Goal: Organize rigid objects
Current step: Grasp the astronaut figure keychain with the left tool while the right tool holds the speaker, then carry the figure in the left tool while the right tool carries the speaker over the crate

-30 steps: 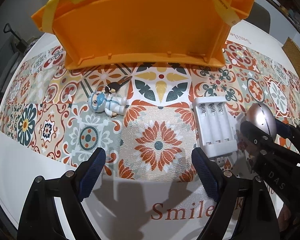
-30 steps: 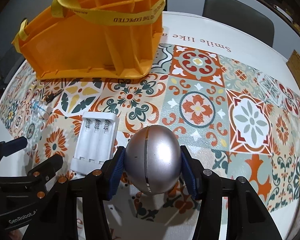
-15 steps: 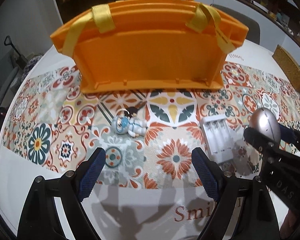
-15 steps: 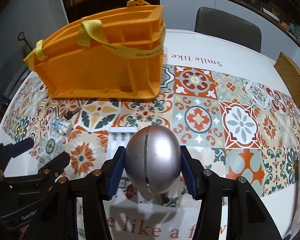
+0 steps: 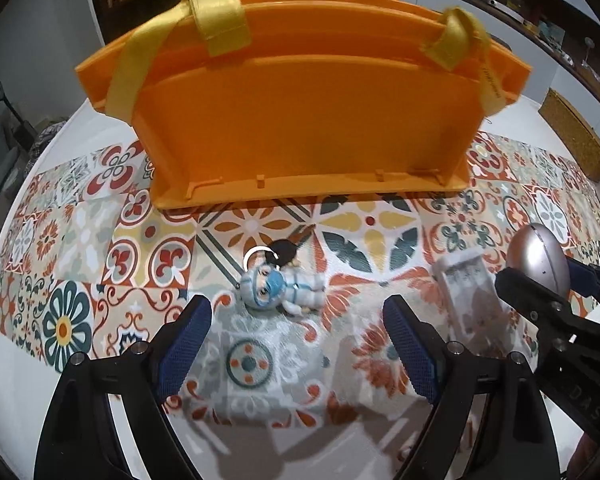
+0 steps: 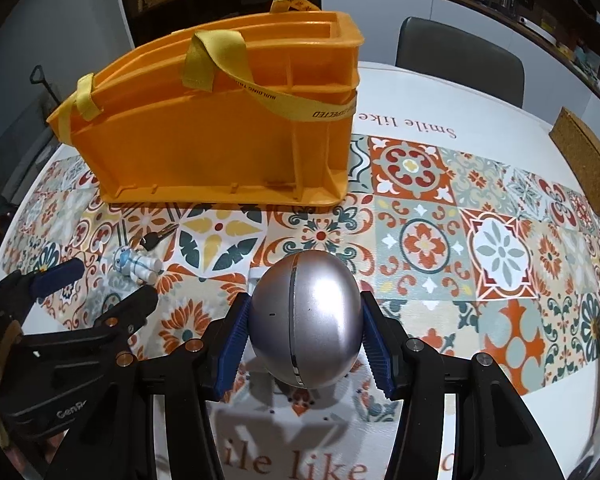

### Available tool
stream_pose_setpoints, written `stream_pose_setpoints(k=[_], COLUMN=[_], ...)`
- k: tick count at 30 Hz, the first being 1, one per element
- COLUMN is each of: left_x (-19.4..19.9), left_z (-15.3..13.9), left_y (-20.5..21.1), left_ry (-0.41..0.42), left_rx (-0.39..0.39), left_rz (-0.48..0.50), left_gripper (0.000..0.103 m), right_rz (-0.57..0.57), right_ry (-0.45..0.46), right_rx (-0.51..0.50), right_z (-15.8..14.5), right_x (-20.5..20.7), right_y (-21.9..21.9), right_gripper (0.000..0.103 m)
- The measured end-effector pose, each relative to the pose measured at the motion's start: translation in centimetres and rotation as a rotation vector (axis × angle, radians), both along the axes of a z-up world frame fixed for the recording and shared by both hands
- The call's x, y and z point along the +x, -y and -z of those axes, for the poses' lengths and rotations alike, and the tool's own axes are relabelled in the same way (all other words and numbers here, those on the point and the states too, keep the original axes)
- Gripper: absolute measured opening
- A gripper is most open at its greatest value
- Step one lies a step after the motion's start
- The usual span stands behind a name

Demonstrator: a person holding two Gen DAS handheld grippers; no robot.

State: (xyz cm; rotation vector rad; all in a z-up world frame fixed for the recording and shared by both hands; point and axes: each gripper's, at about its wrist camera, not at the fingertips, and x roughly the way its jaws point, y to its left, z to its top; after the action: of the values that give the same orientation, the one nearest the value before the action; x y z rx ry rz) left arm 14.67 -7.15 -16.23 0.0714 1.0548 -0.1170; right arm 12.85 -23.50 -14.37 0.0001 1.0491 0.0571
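Right gripper (image 6: 304,336): clamped on a silver egg-shaped object (image 6: 305,320); both blue pads press its sides, and it is lifted clear of the tablecloth.
Silver egg-shaped object: shiny, with a thin seam running round it lengthwise; in the left wrist view it shows at the right edge, between the black fingers.
Left gripper (image 5: 296,348): jaws spread wide with nothing between them, hanging above the patterned cloth; its pads touch no object.
Astronaut-like figurine (image 5: 278,288): small, white and blue, lying on its side on the cloth just beyond the left gripper's fingertips, slightly nearer the left finger.
Black key (image 6: 153,240): lies touching or just beside the figurine's head, on the side towards the caddy.
White battery charger (image 5: 466,292): flat on the cloth, to the right of the left gripper and beside the egg; blurred in this view.
Orange plastic caddy (image 6: 220,144): stands upright beyond the figurine, divided inside into compartments, with yellow fabric straps (image 5: 216,16) draped over its rim.
Tablecloth (image 6: 496,248): tile-patterned middle, white border with printed lettering.
Grey chair (image 6: 460,60): behind the table's far edge.
Cork mat (image 6: 588,164): at the far right of the table.
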Motion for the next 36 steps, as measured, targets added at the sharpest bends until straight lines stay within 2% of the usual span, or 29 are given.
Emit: stream_pose_setpoints(k=[12, 20, 27, 32, 36], left_x=[2.6, 3.0, 3.0, 2.5, 1.8], left_z=[1.8, 2.7, 3.1, 3.0, 1.8], left_y=[-1.1, -1.0, -1.6, -1.7, -1.8], left_ry=[-0.019, -0.025, -0.022, -0.028, -0.015], left_rx=[0.006, 0.029, -0.011, -0.024, -0.028], left_rz=[0.011, 0.012, 0.019, 0.037, 0.044], left_gripper=[0.087, 0.072, 0.054, 0.054, 0.054], right_rz=[0.037, 0.048, 0.066, 0.07, 0.071], right_ry=[-0.014, -0.032, -0.039, -0.045, -0.044], right_rx=[0.001, -0.008, -0.008, -0.002, 0.008], right_z=[1.0, 1.6, 1.8, 1.8, 1.6], right_x=[1.5, 1.7, 1.6, 1.5, 1.2], right_y=[-0.6, -0.8, -0.6, -0.7, -0.8], right_gripper=[0.053, 0.053, 0.053, 0.053, 0.053])
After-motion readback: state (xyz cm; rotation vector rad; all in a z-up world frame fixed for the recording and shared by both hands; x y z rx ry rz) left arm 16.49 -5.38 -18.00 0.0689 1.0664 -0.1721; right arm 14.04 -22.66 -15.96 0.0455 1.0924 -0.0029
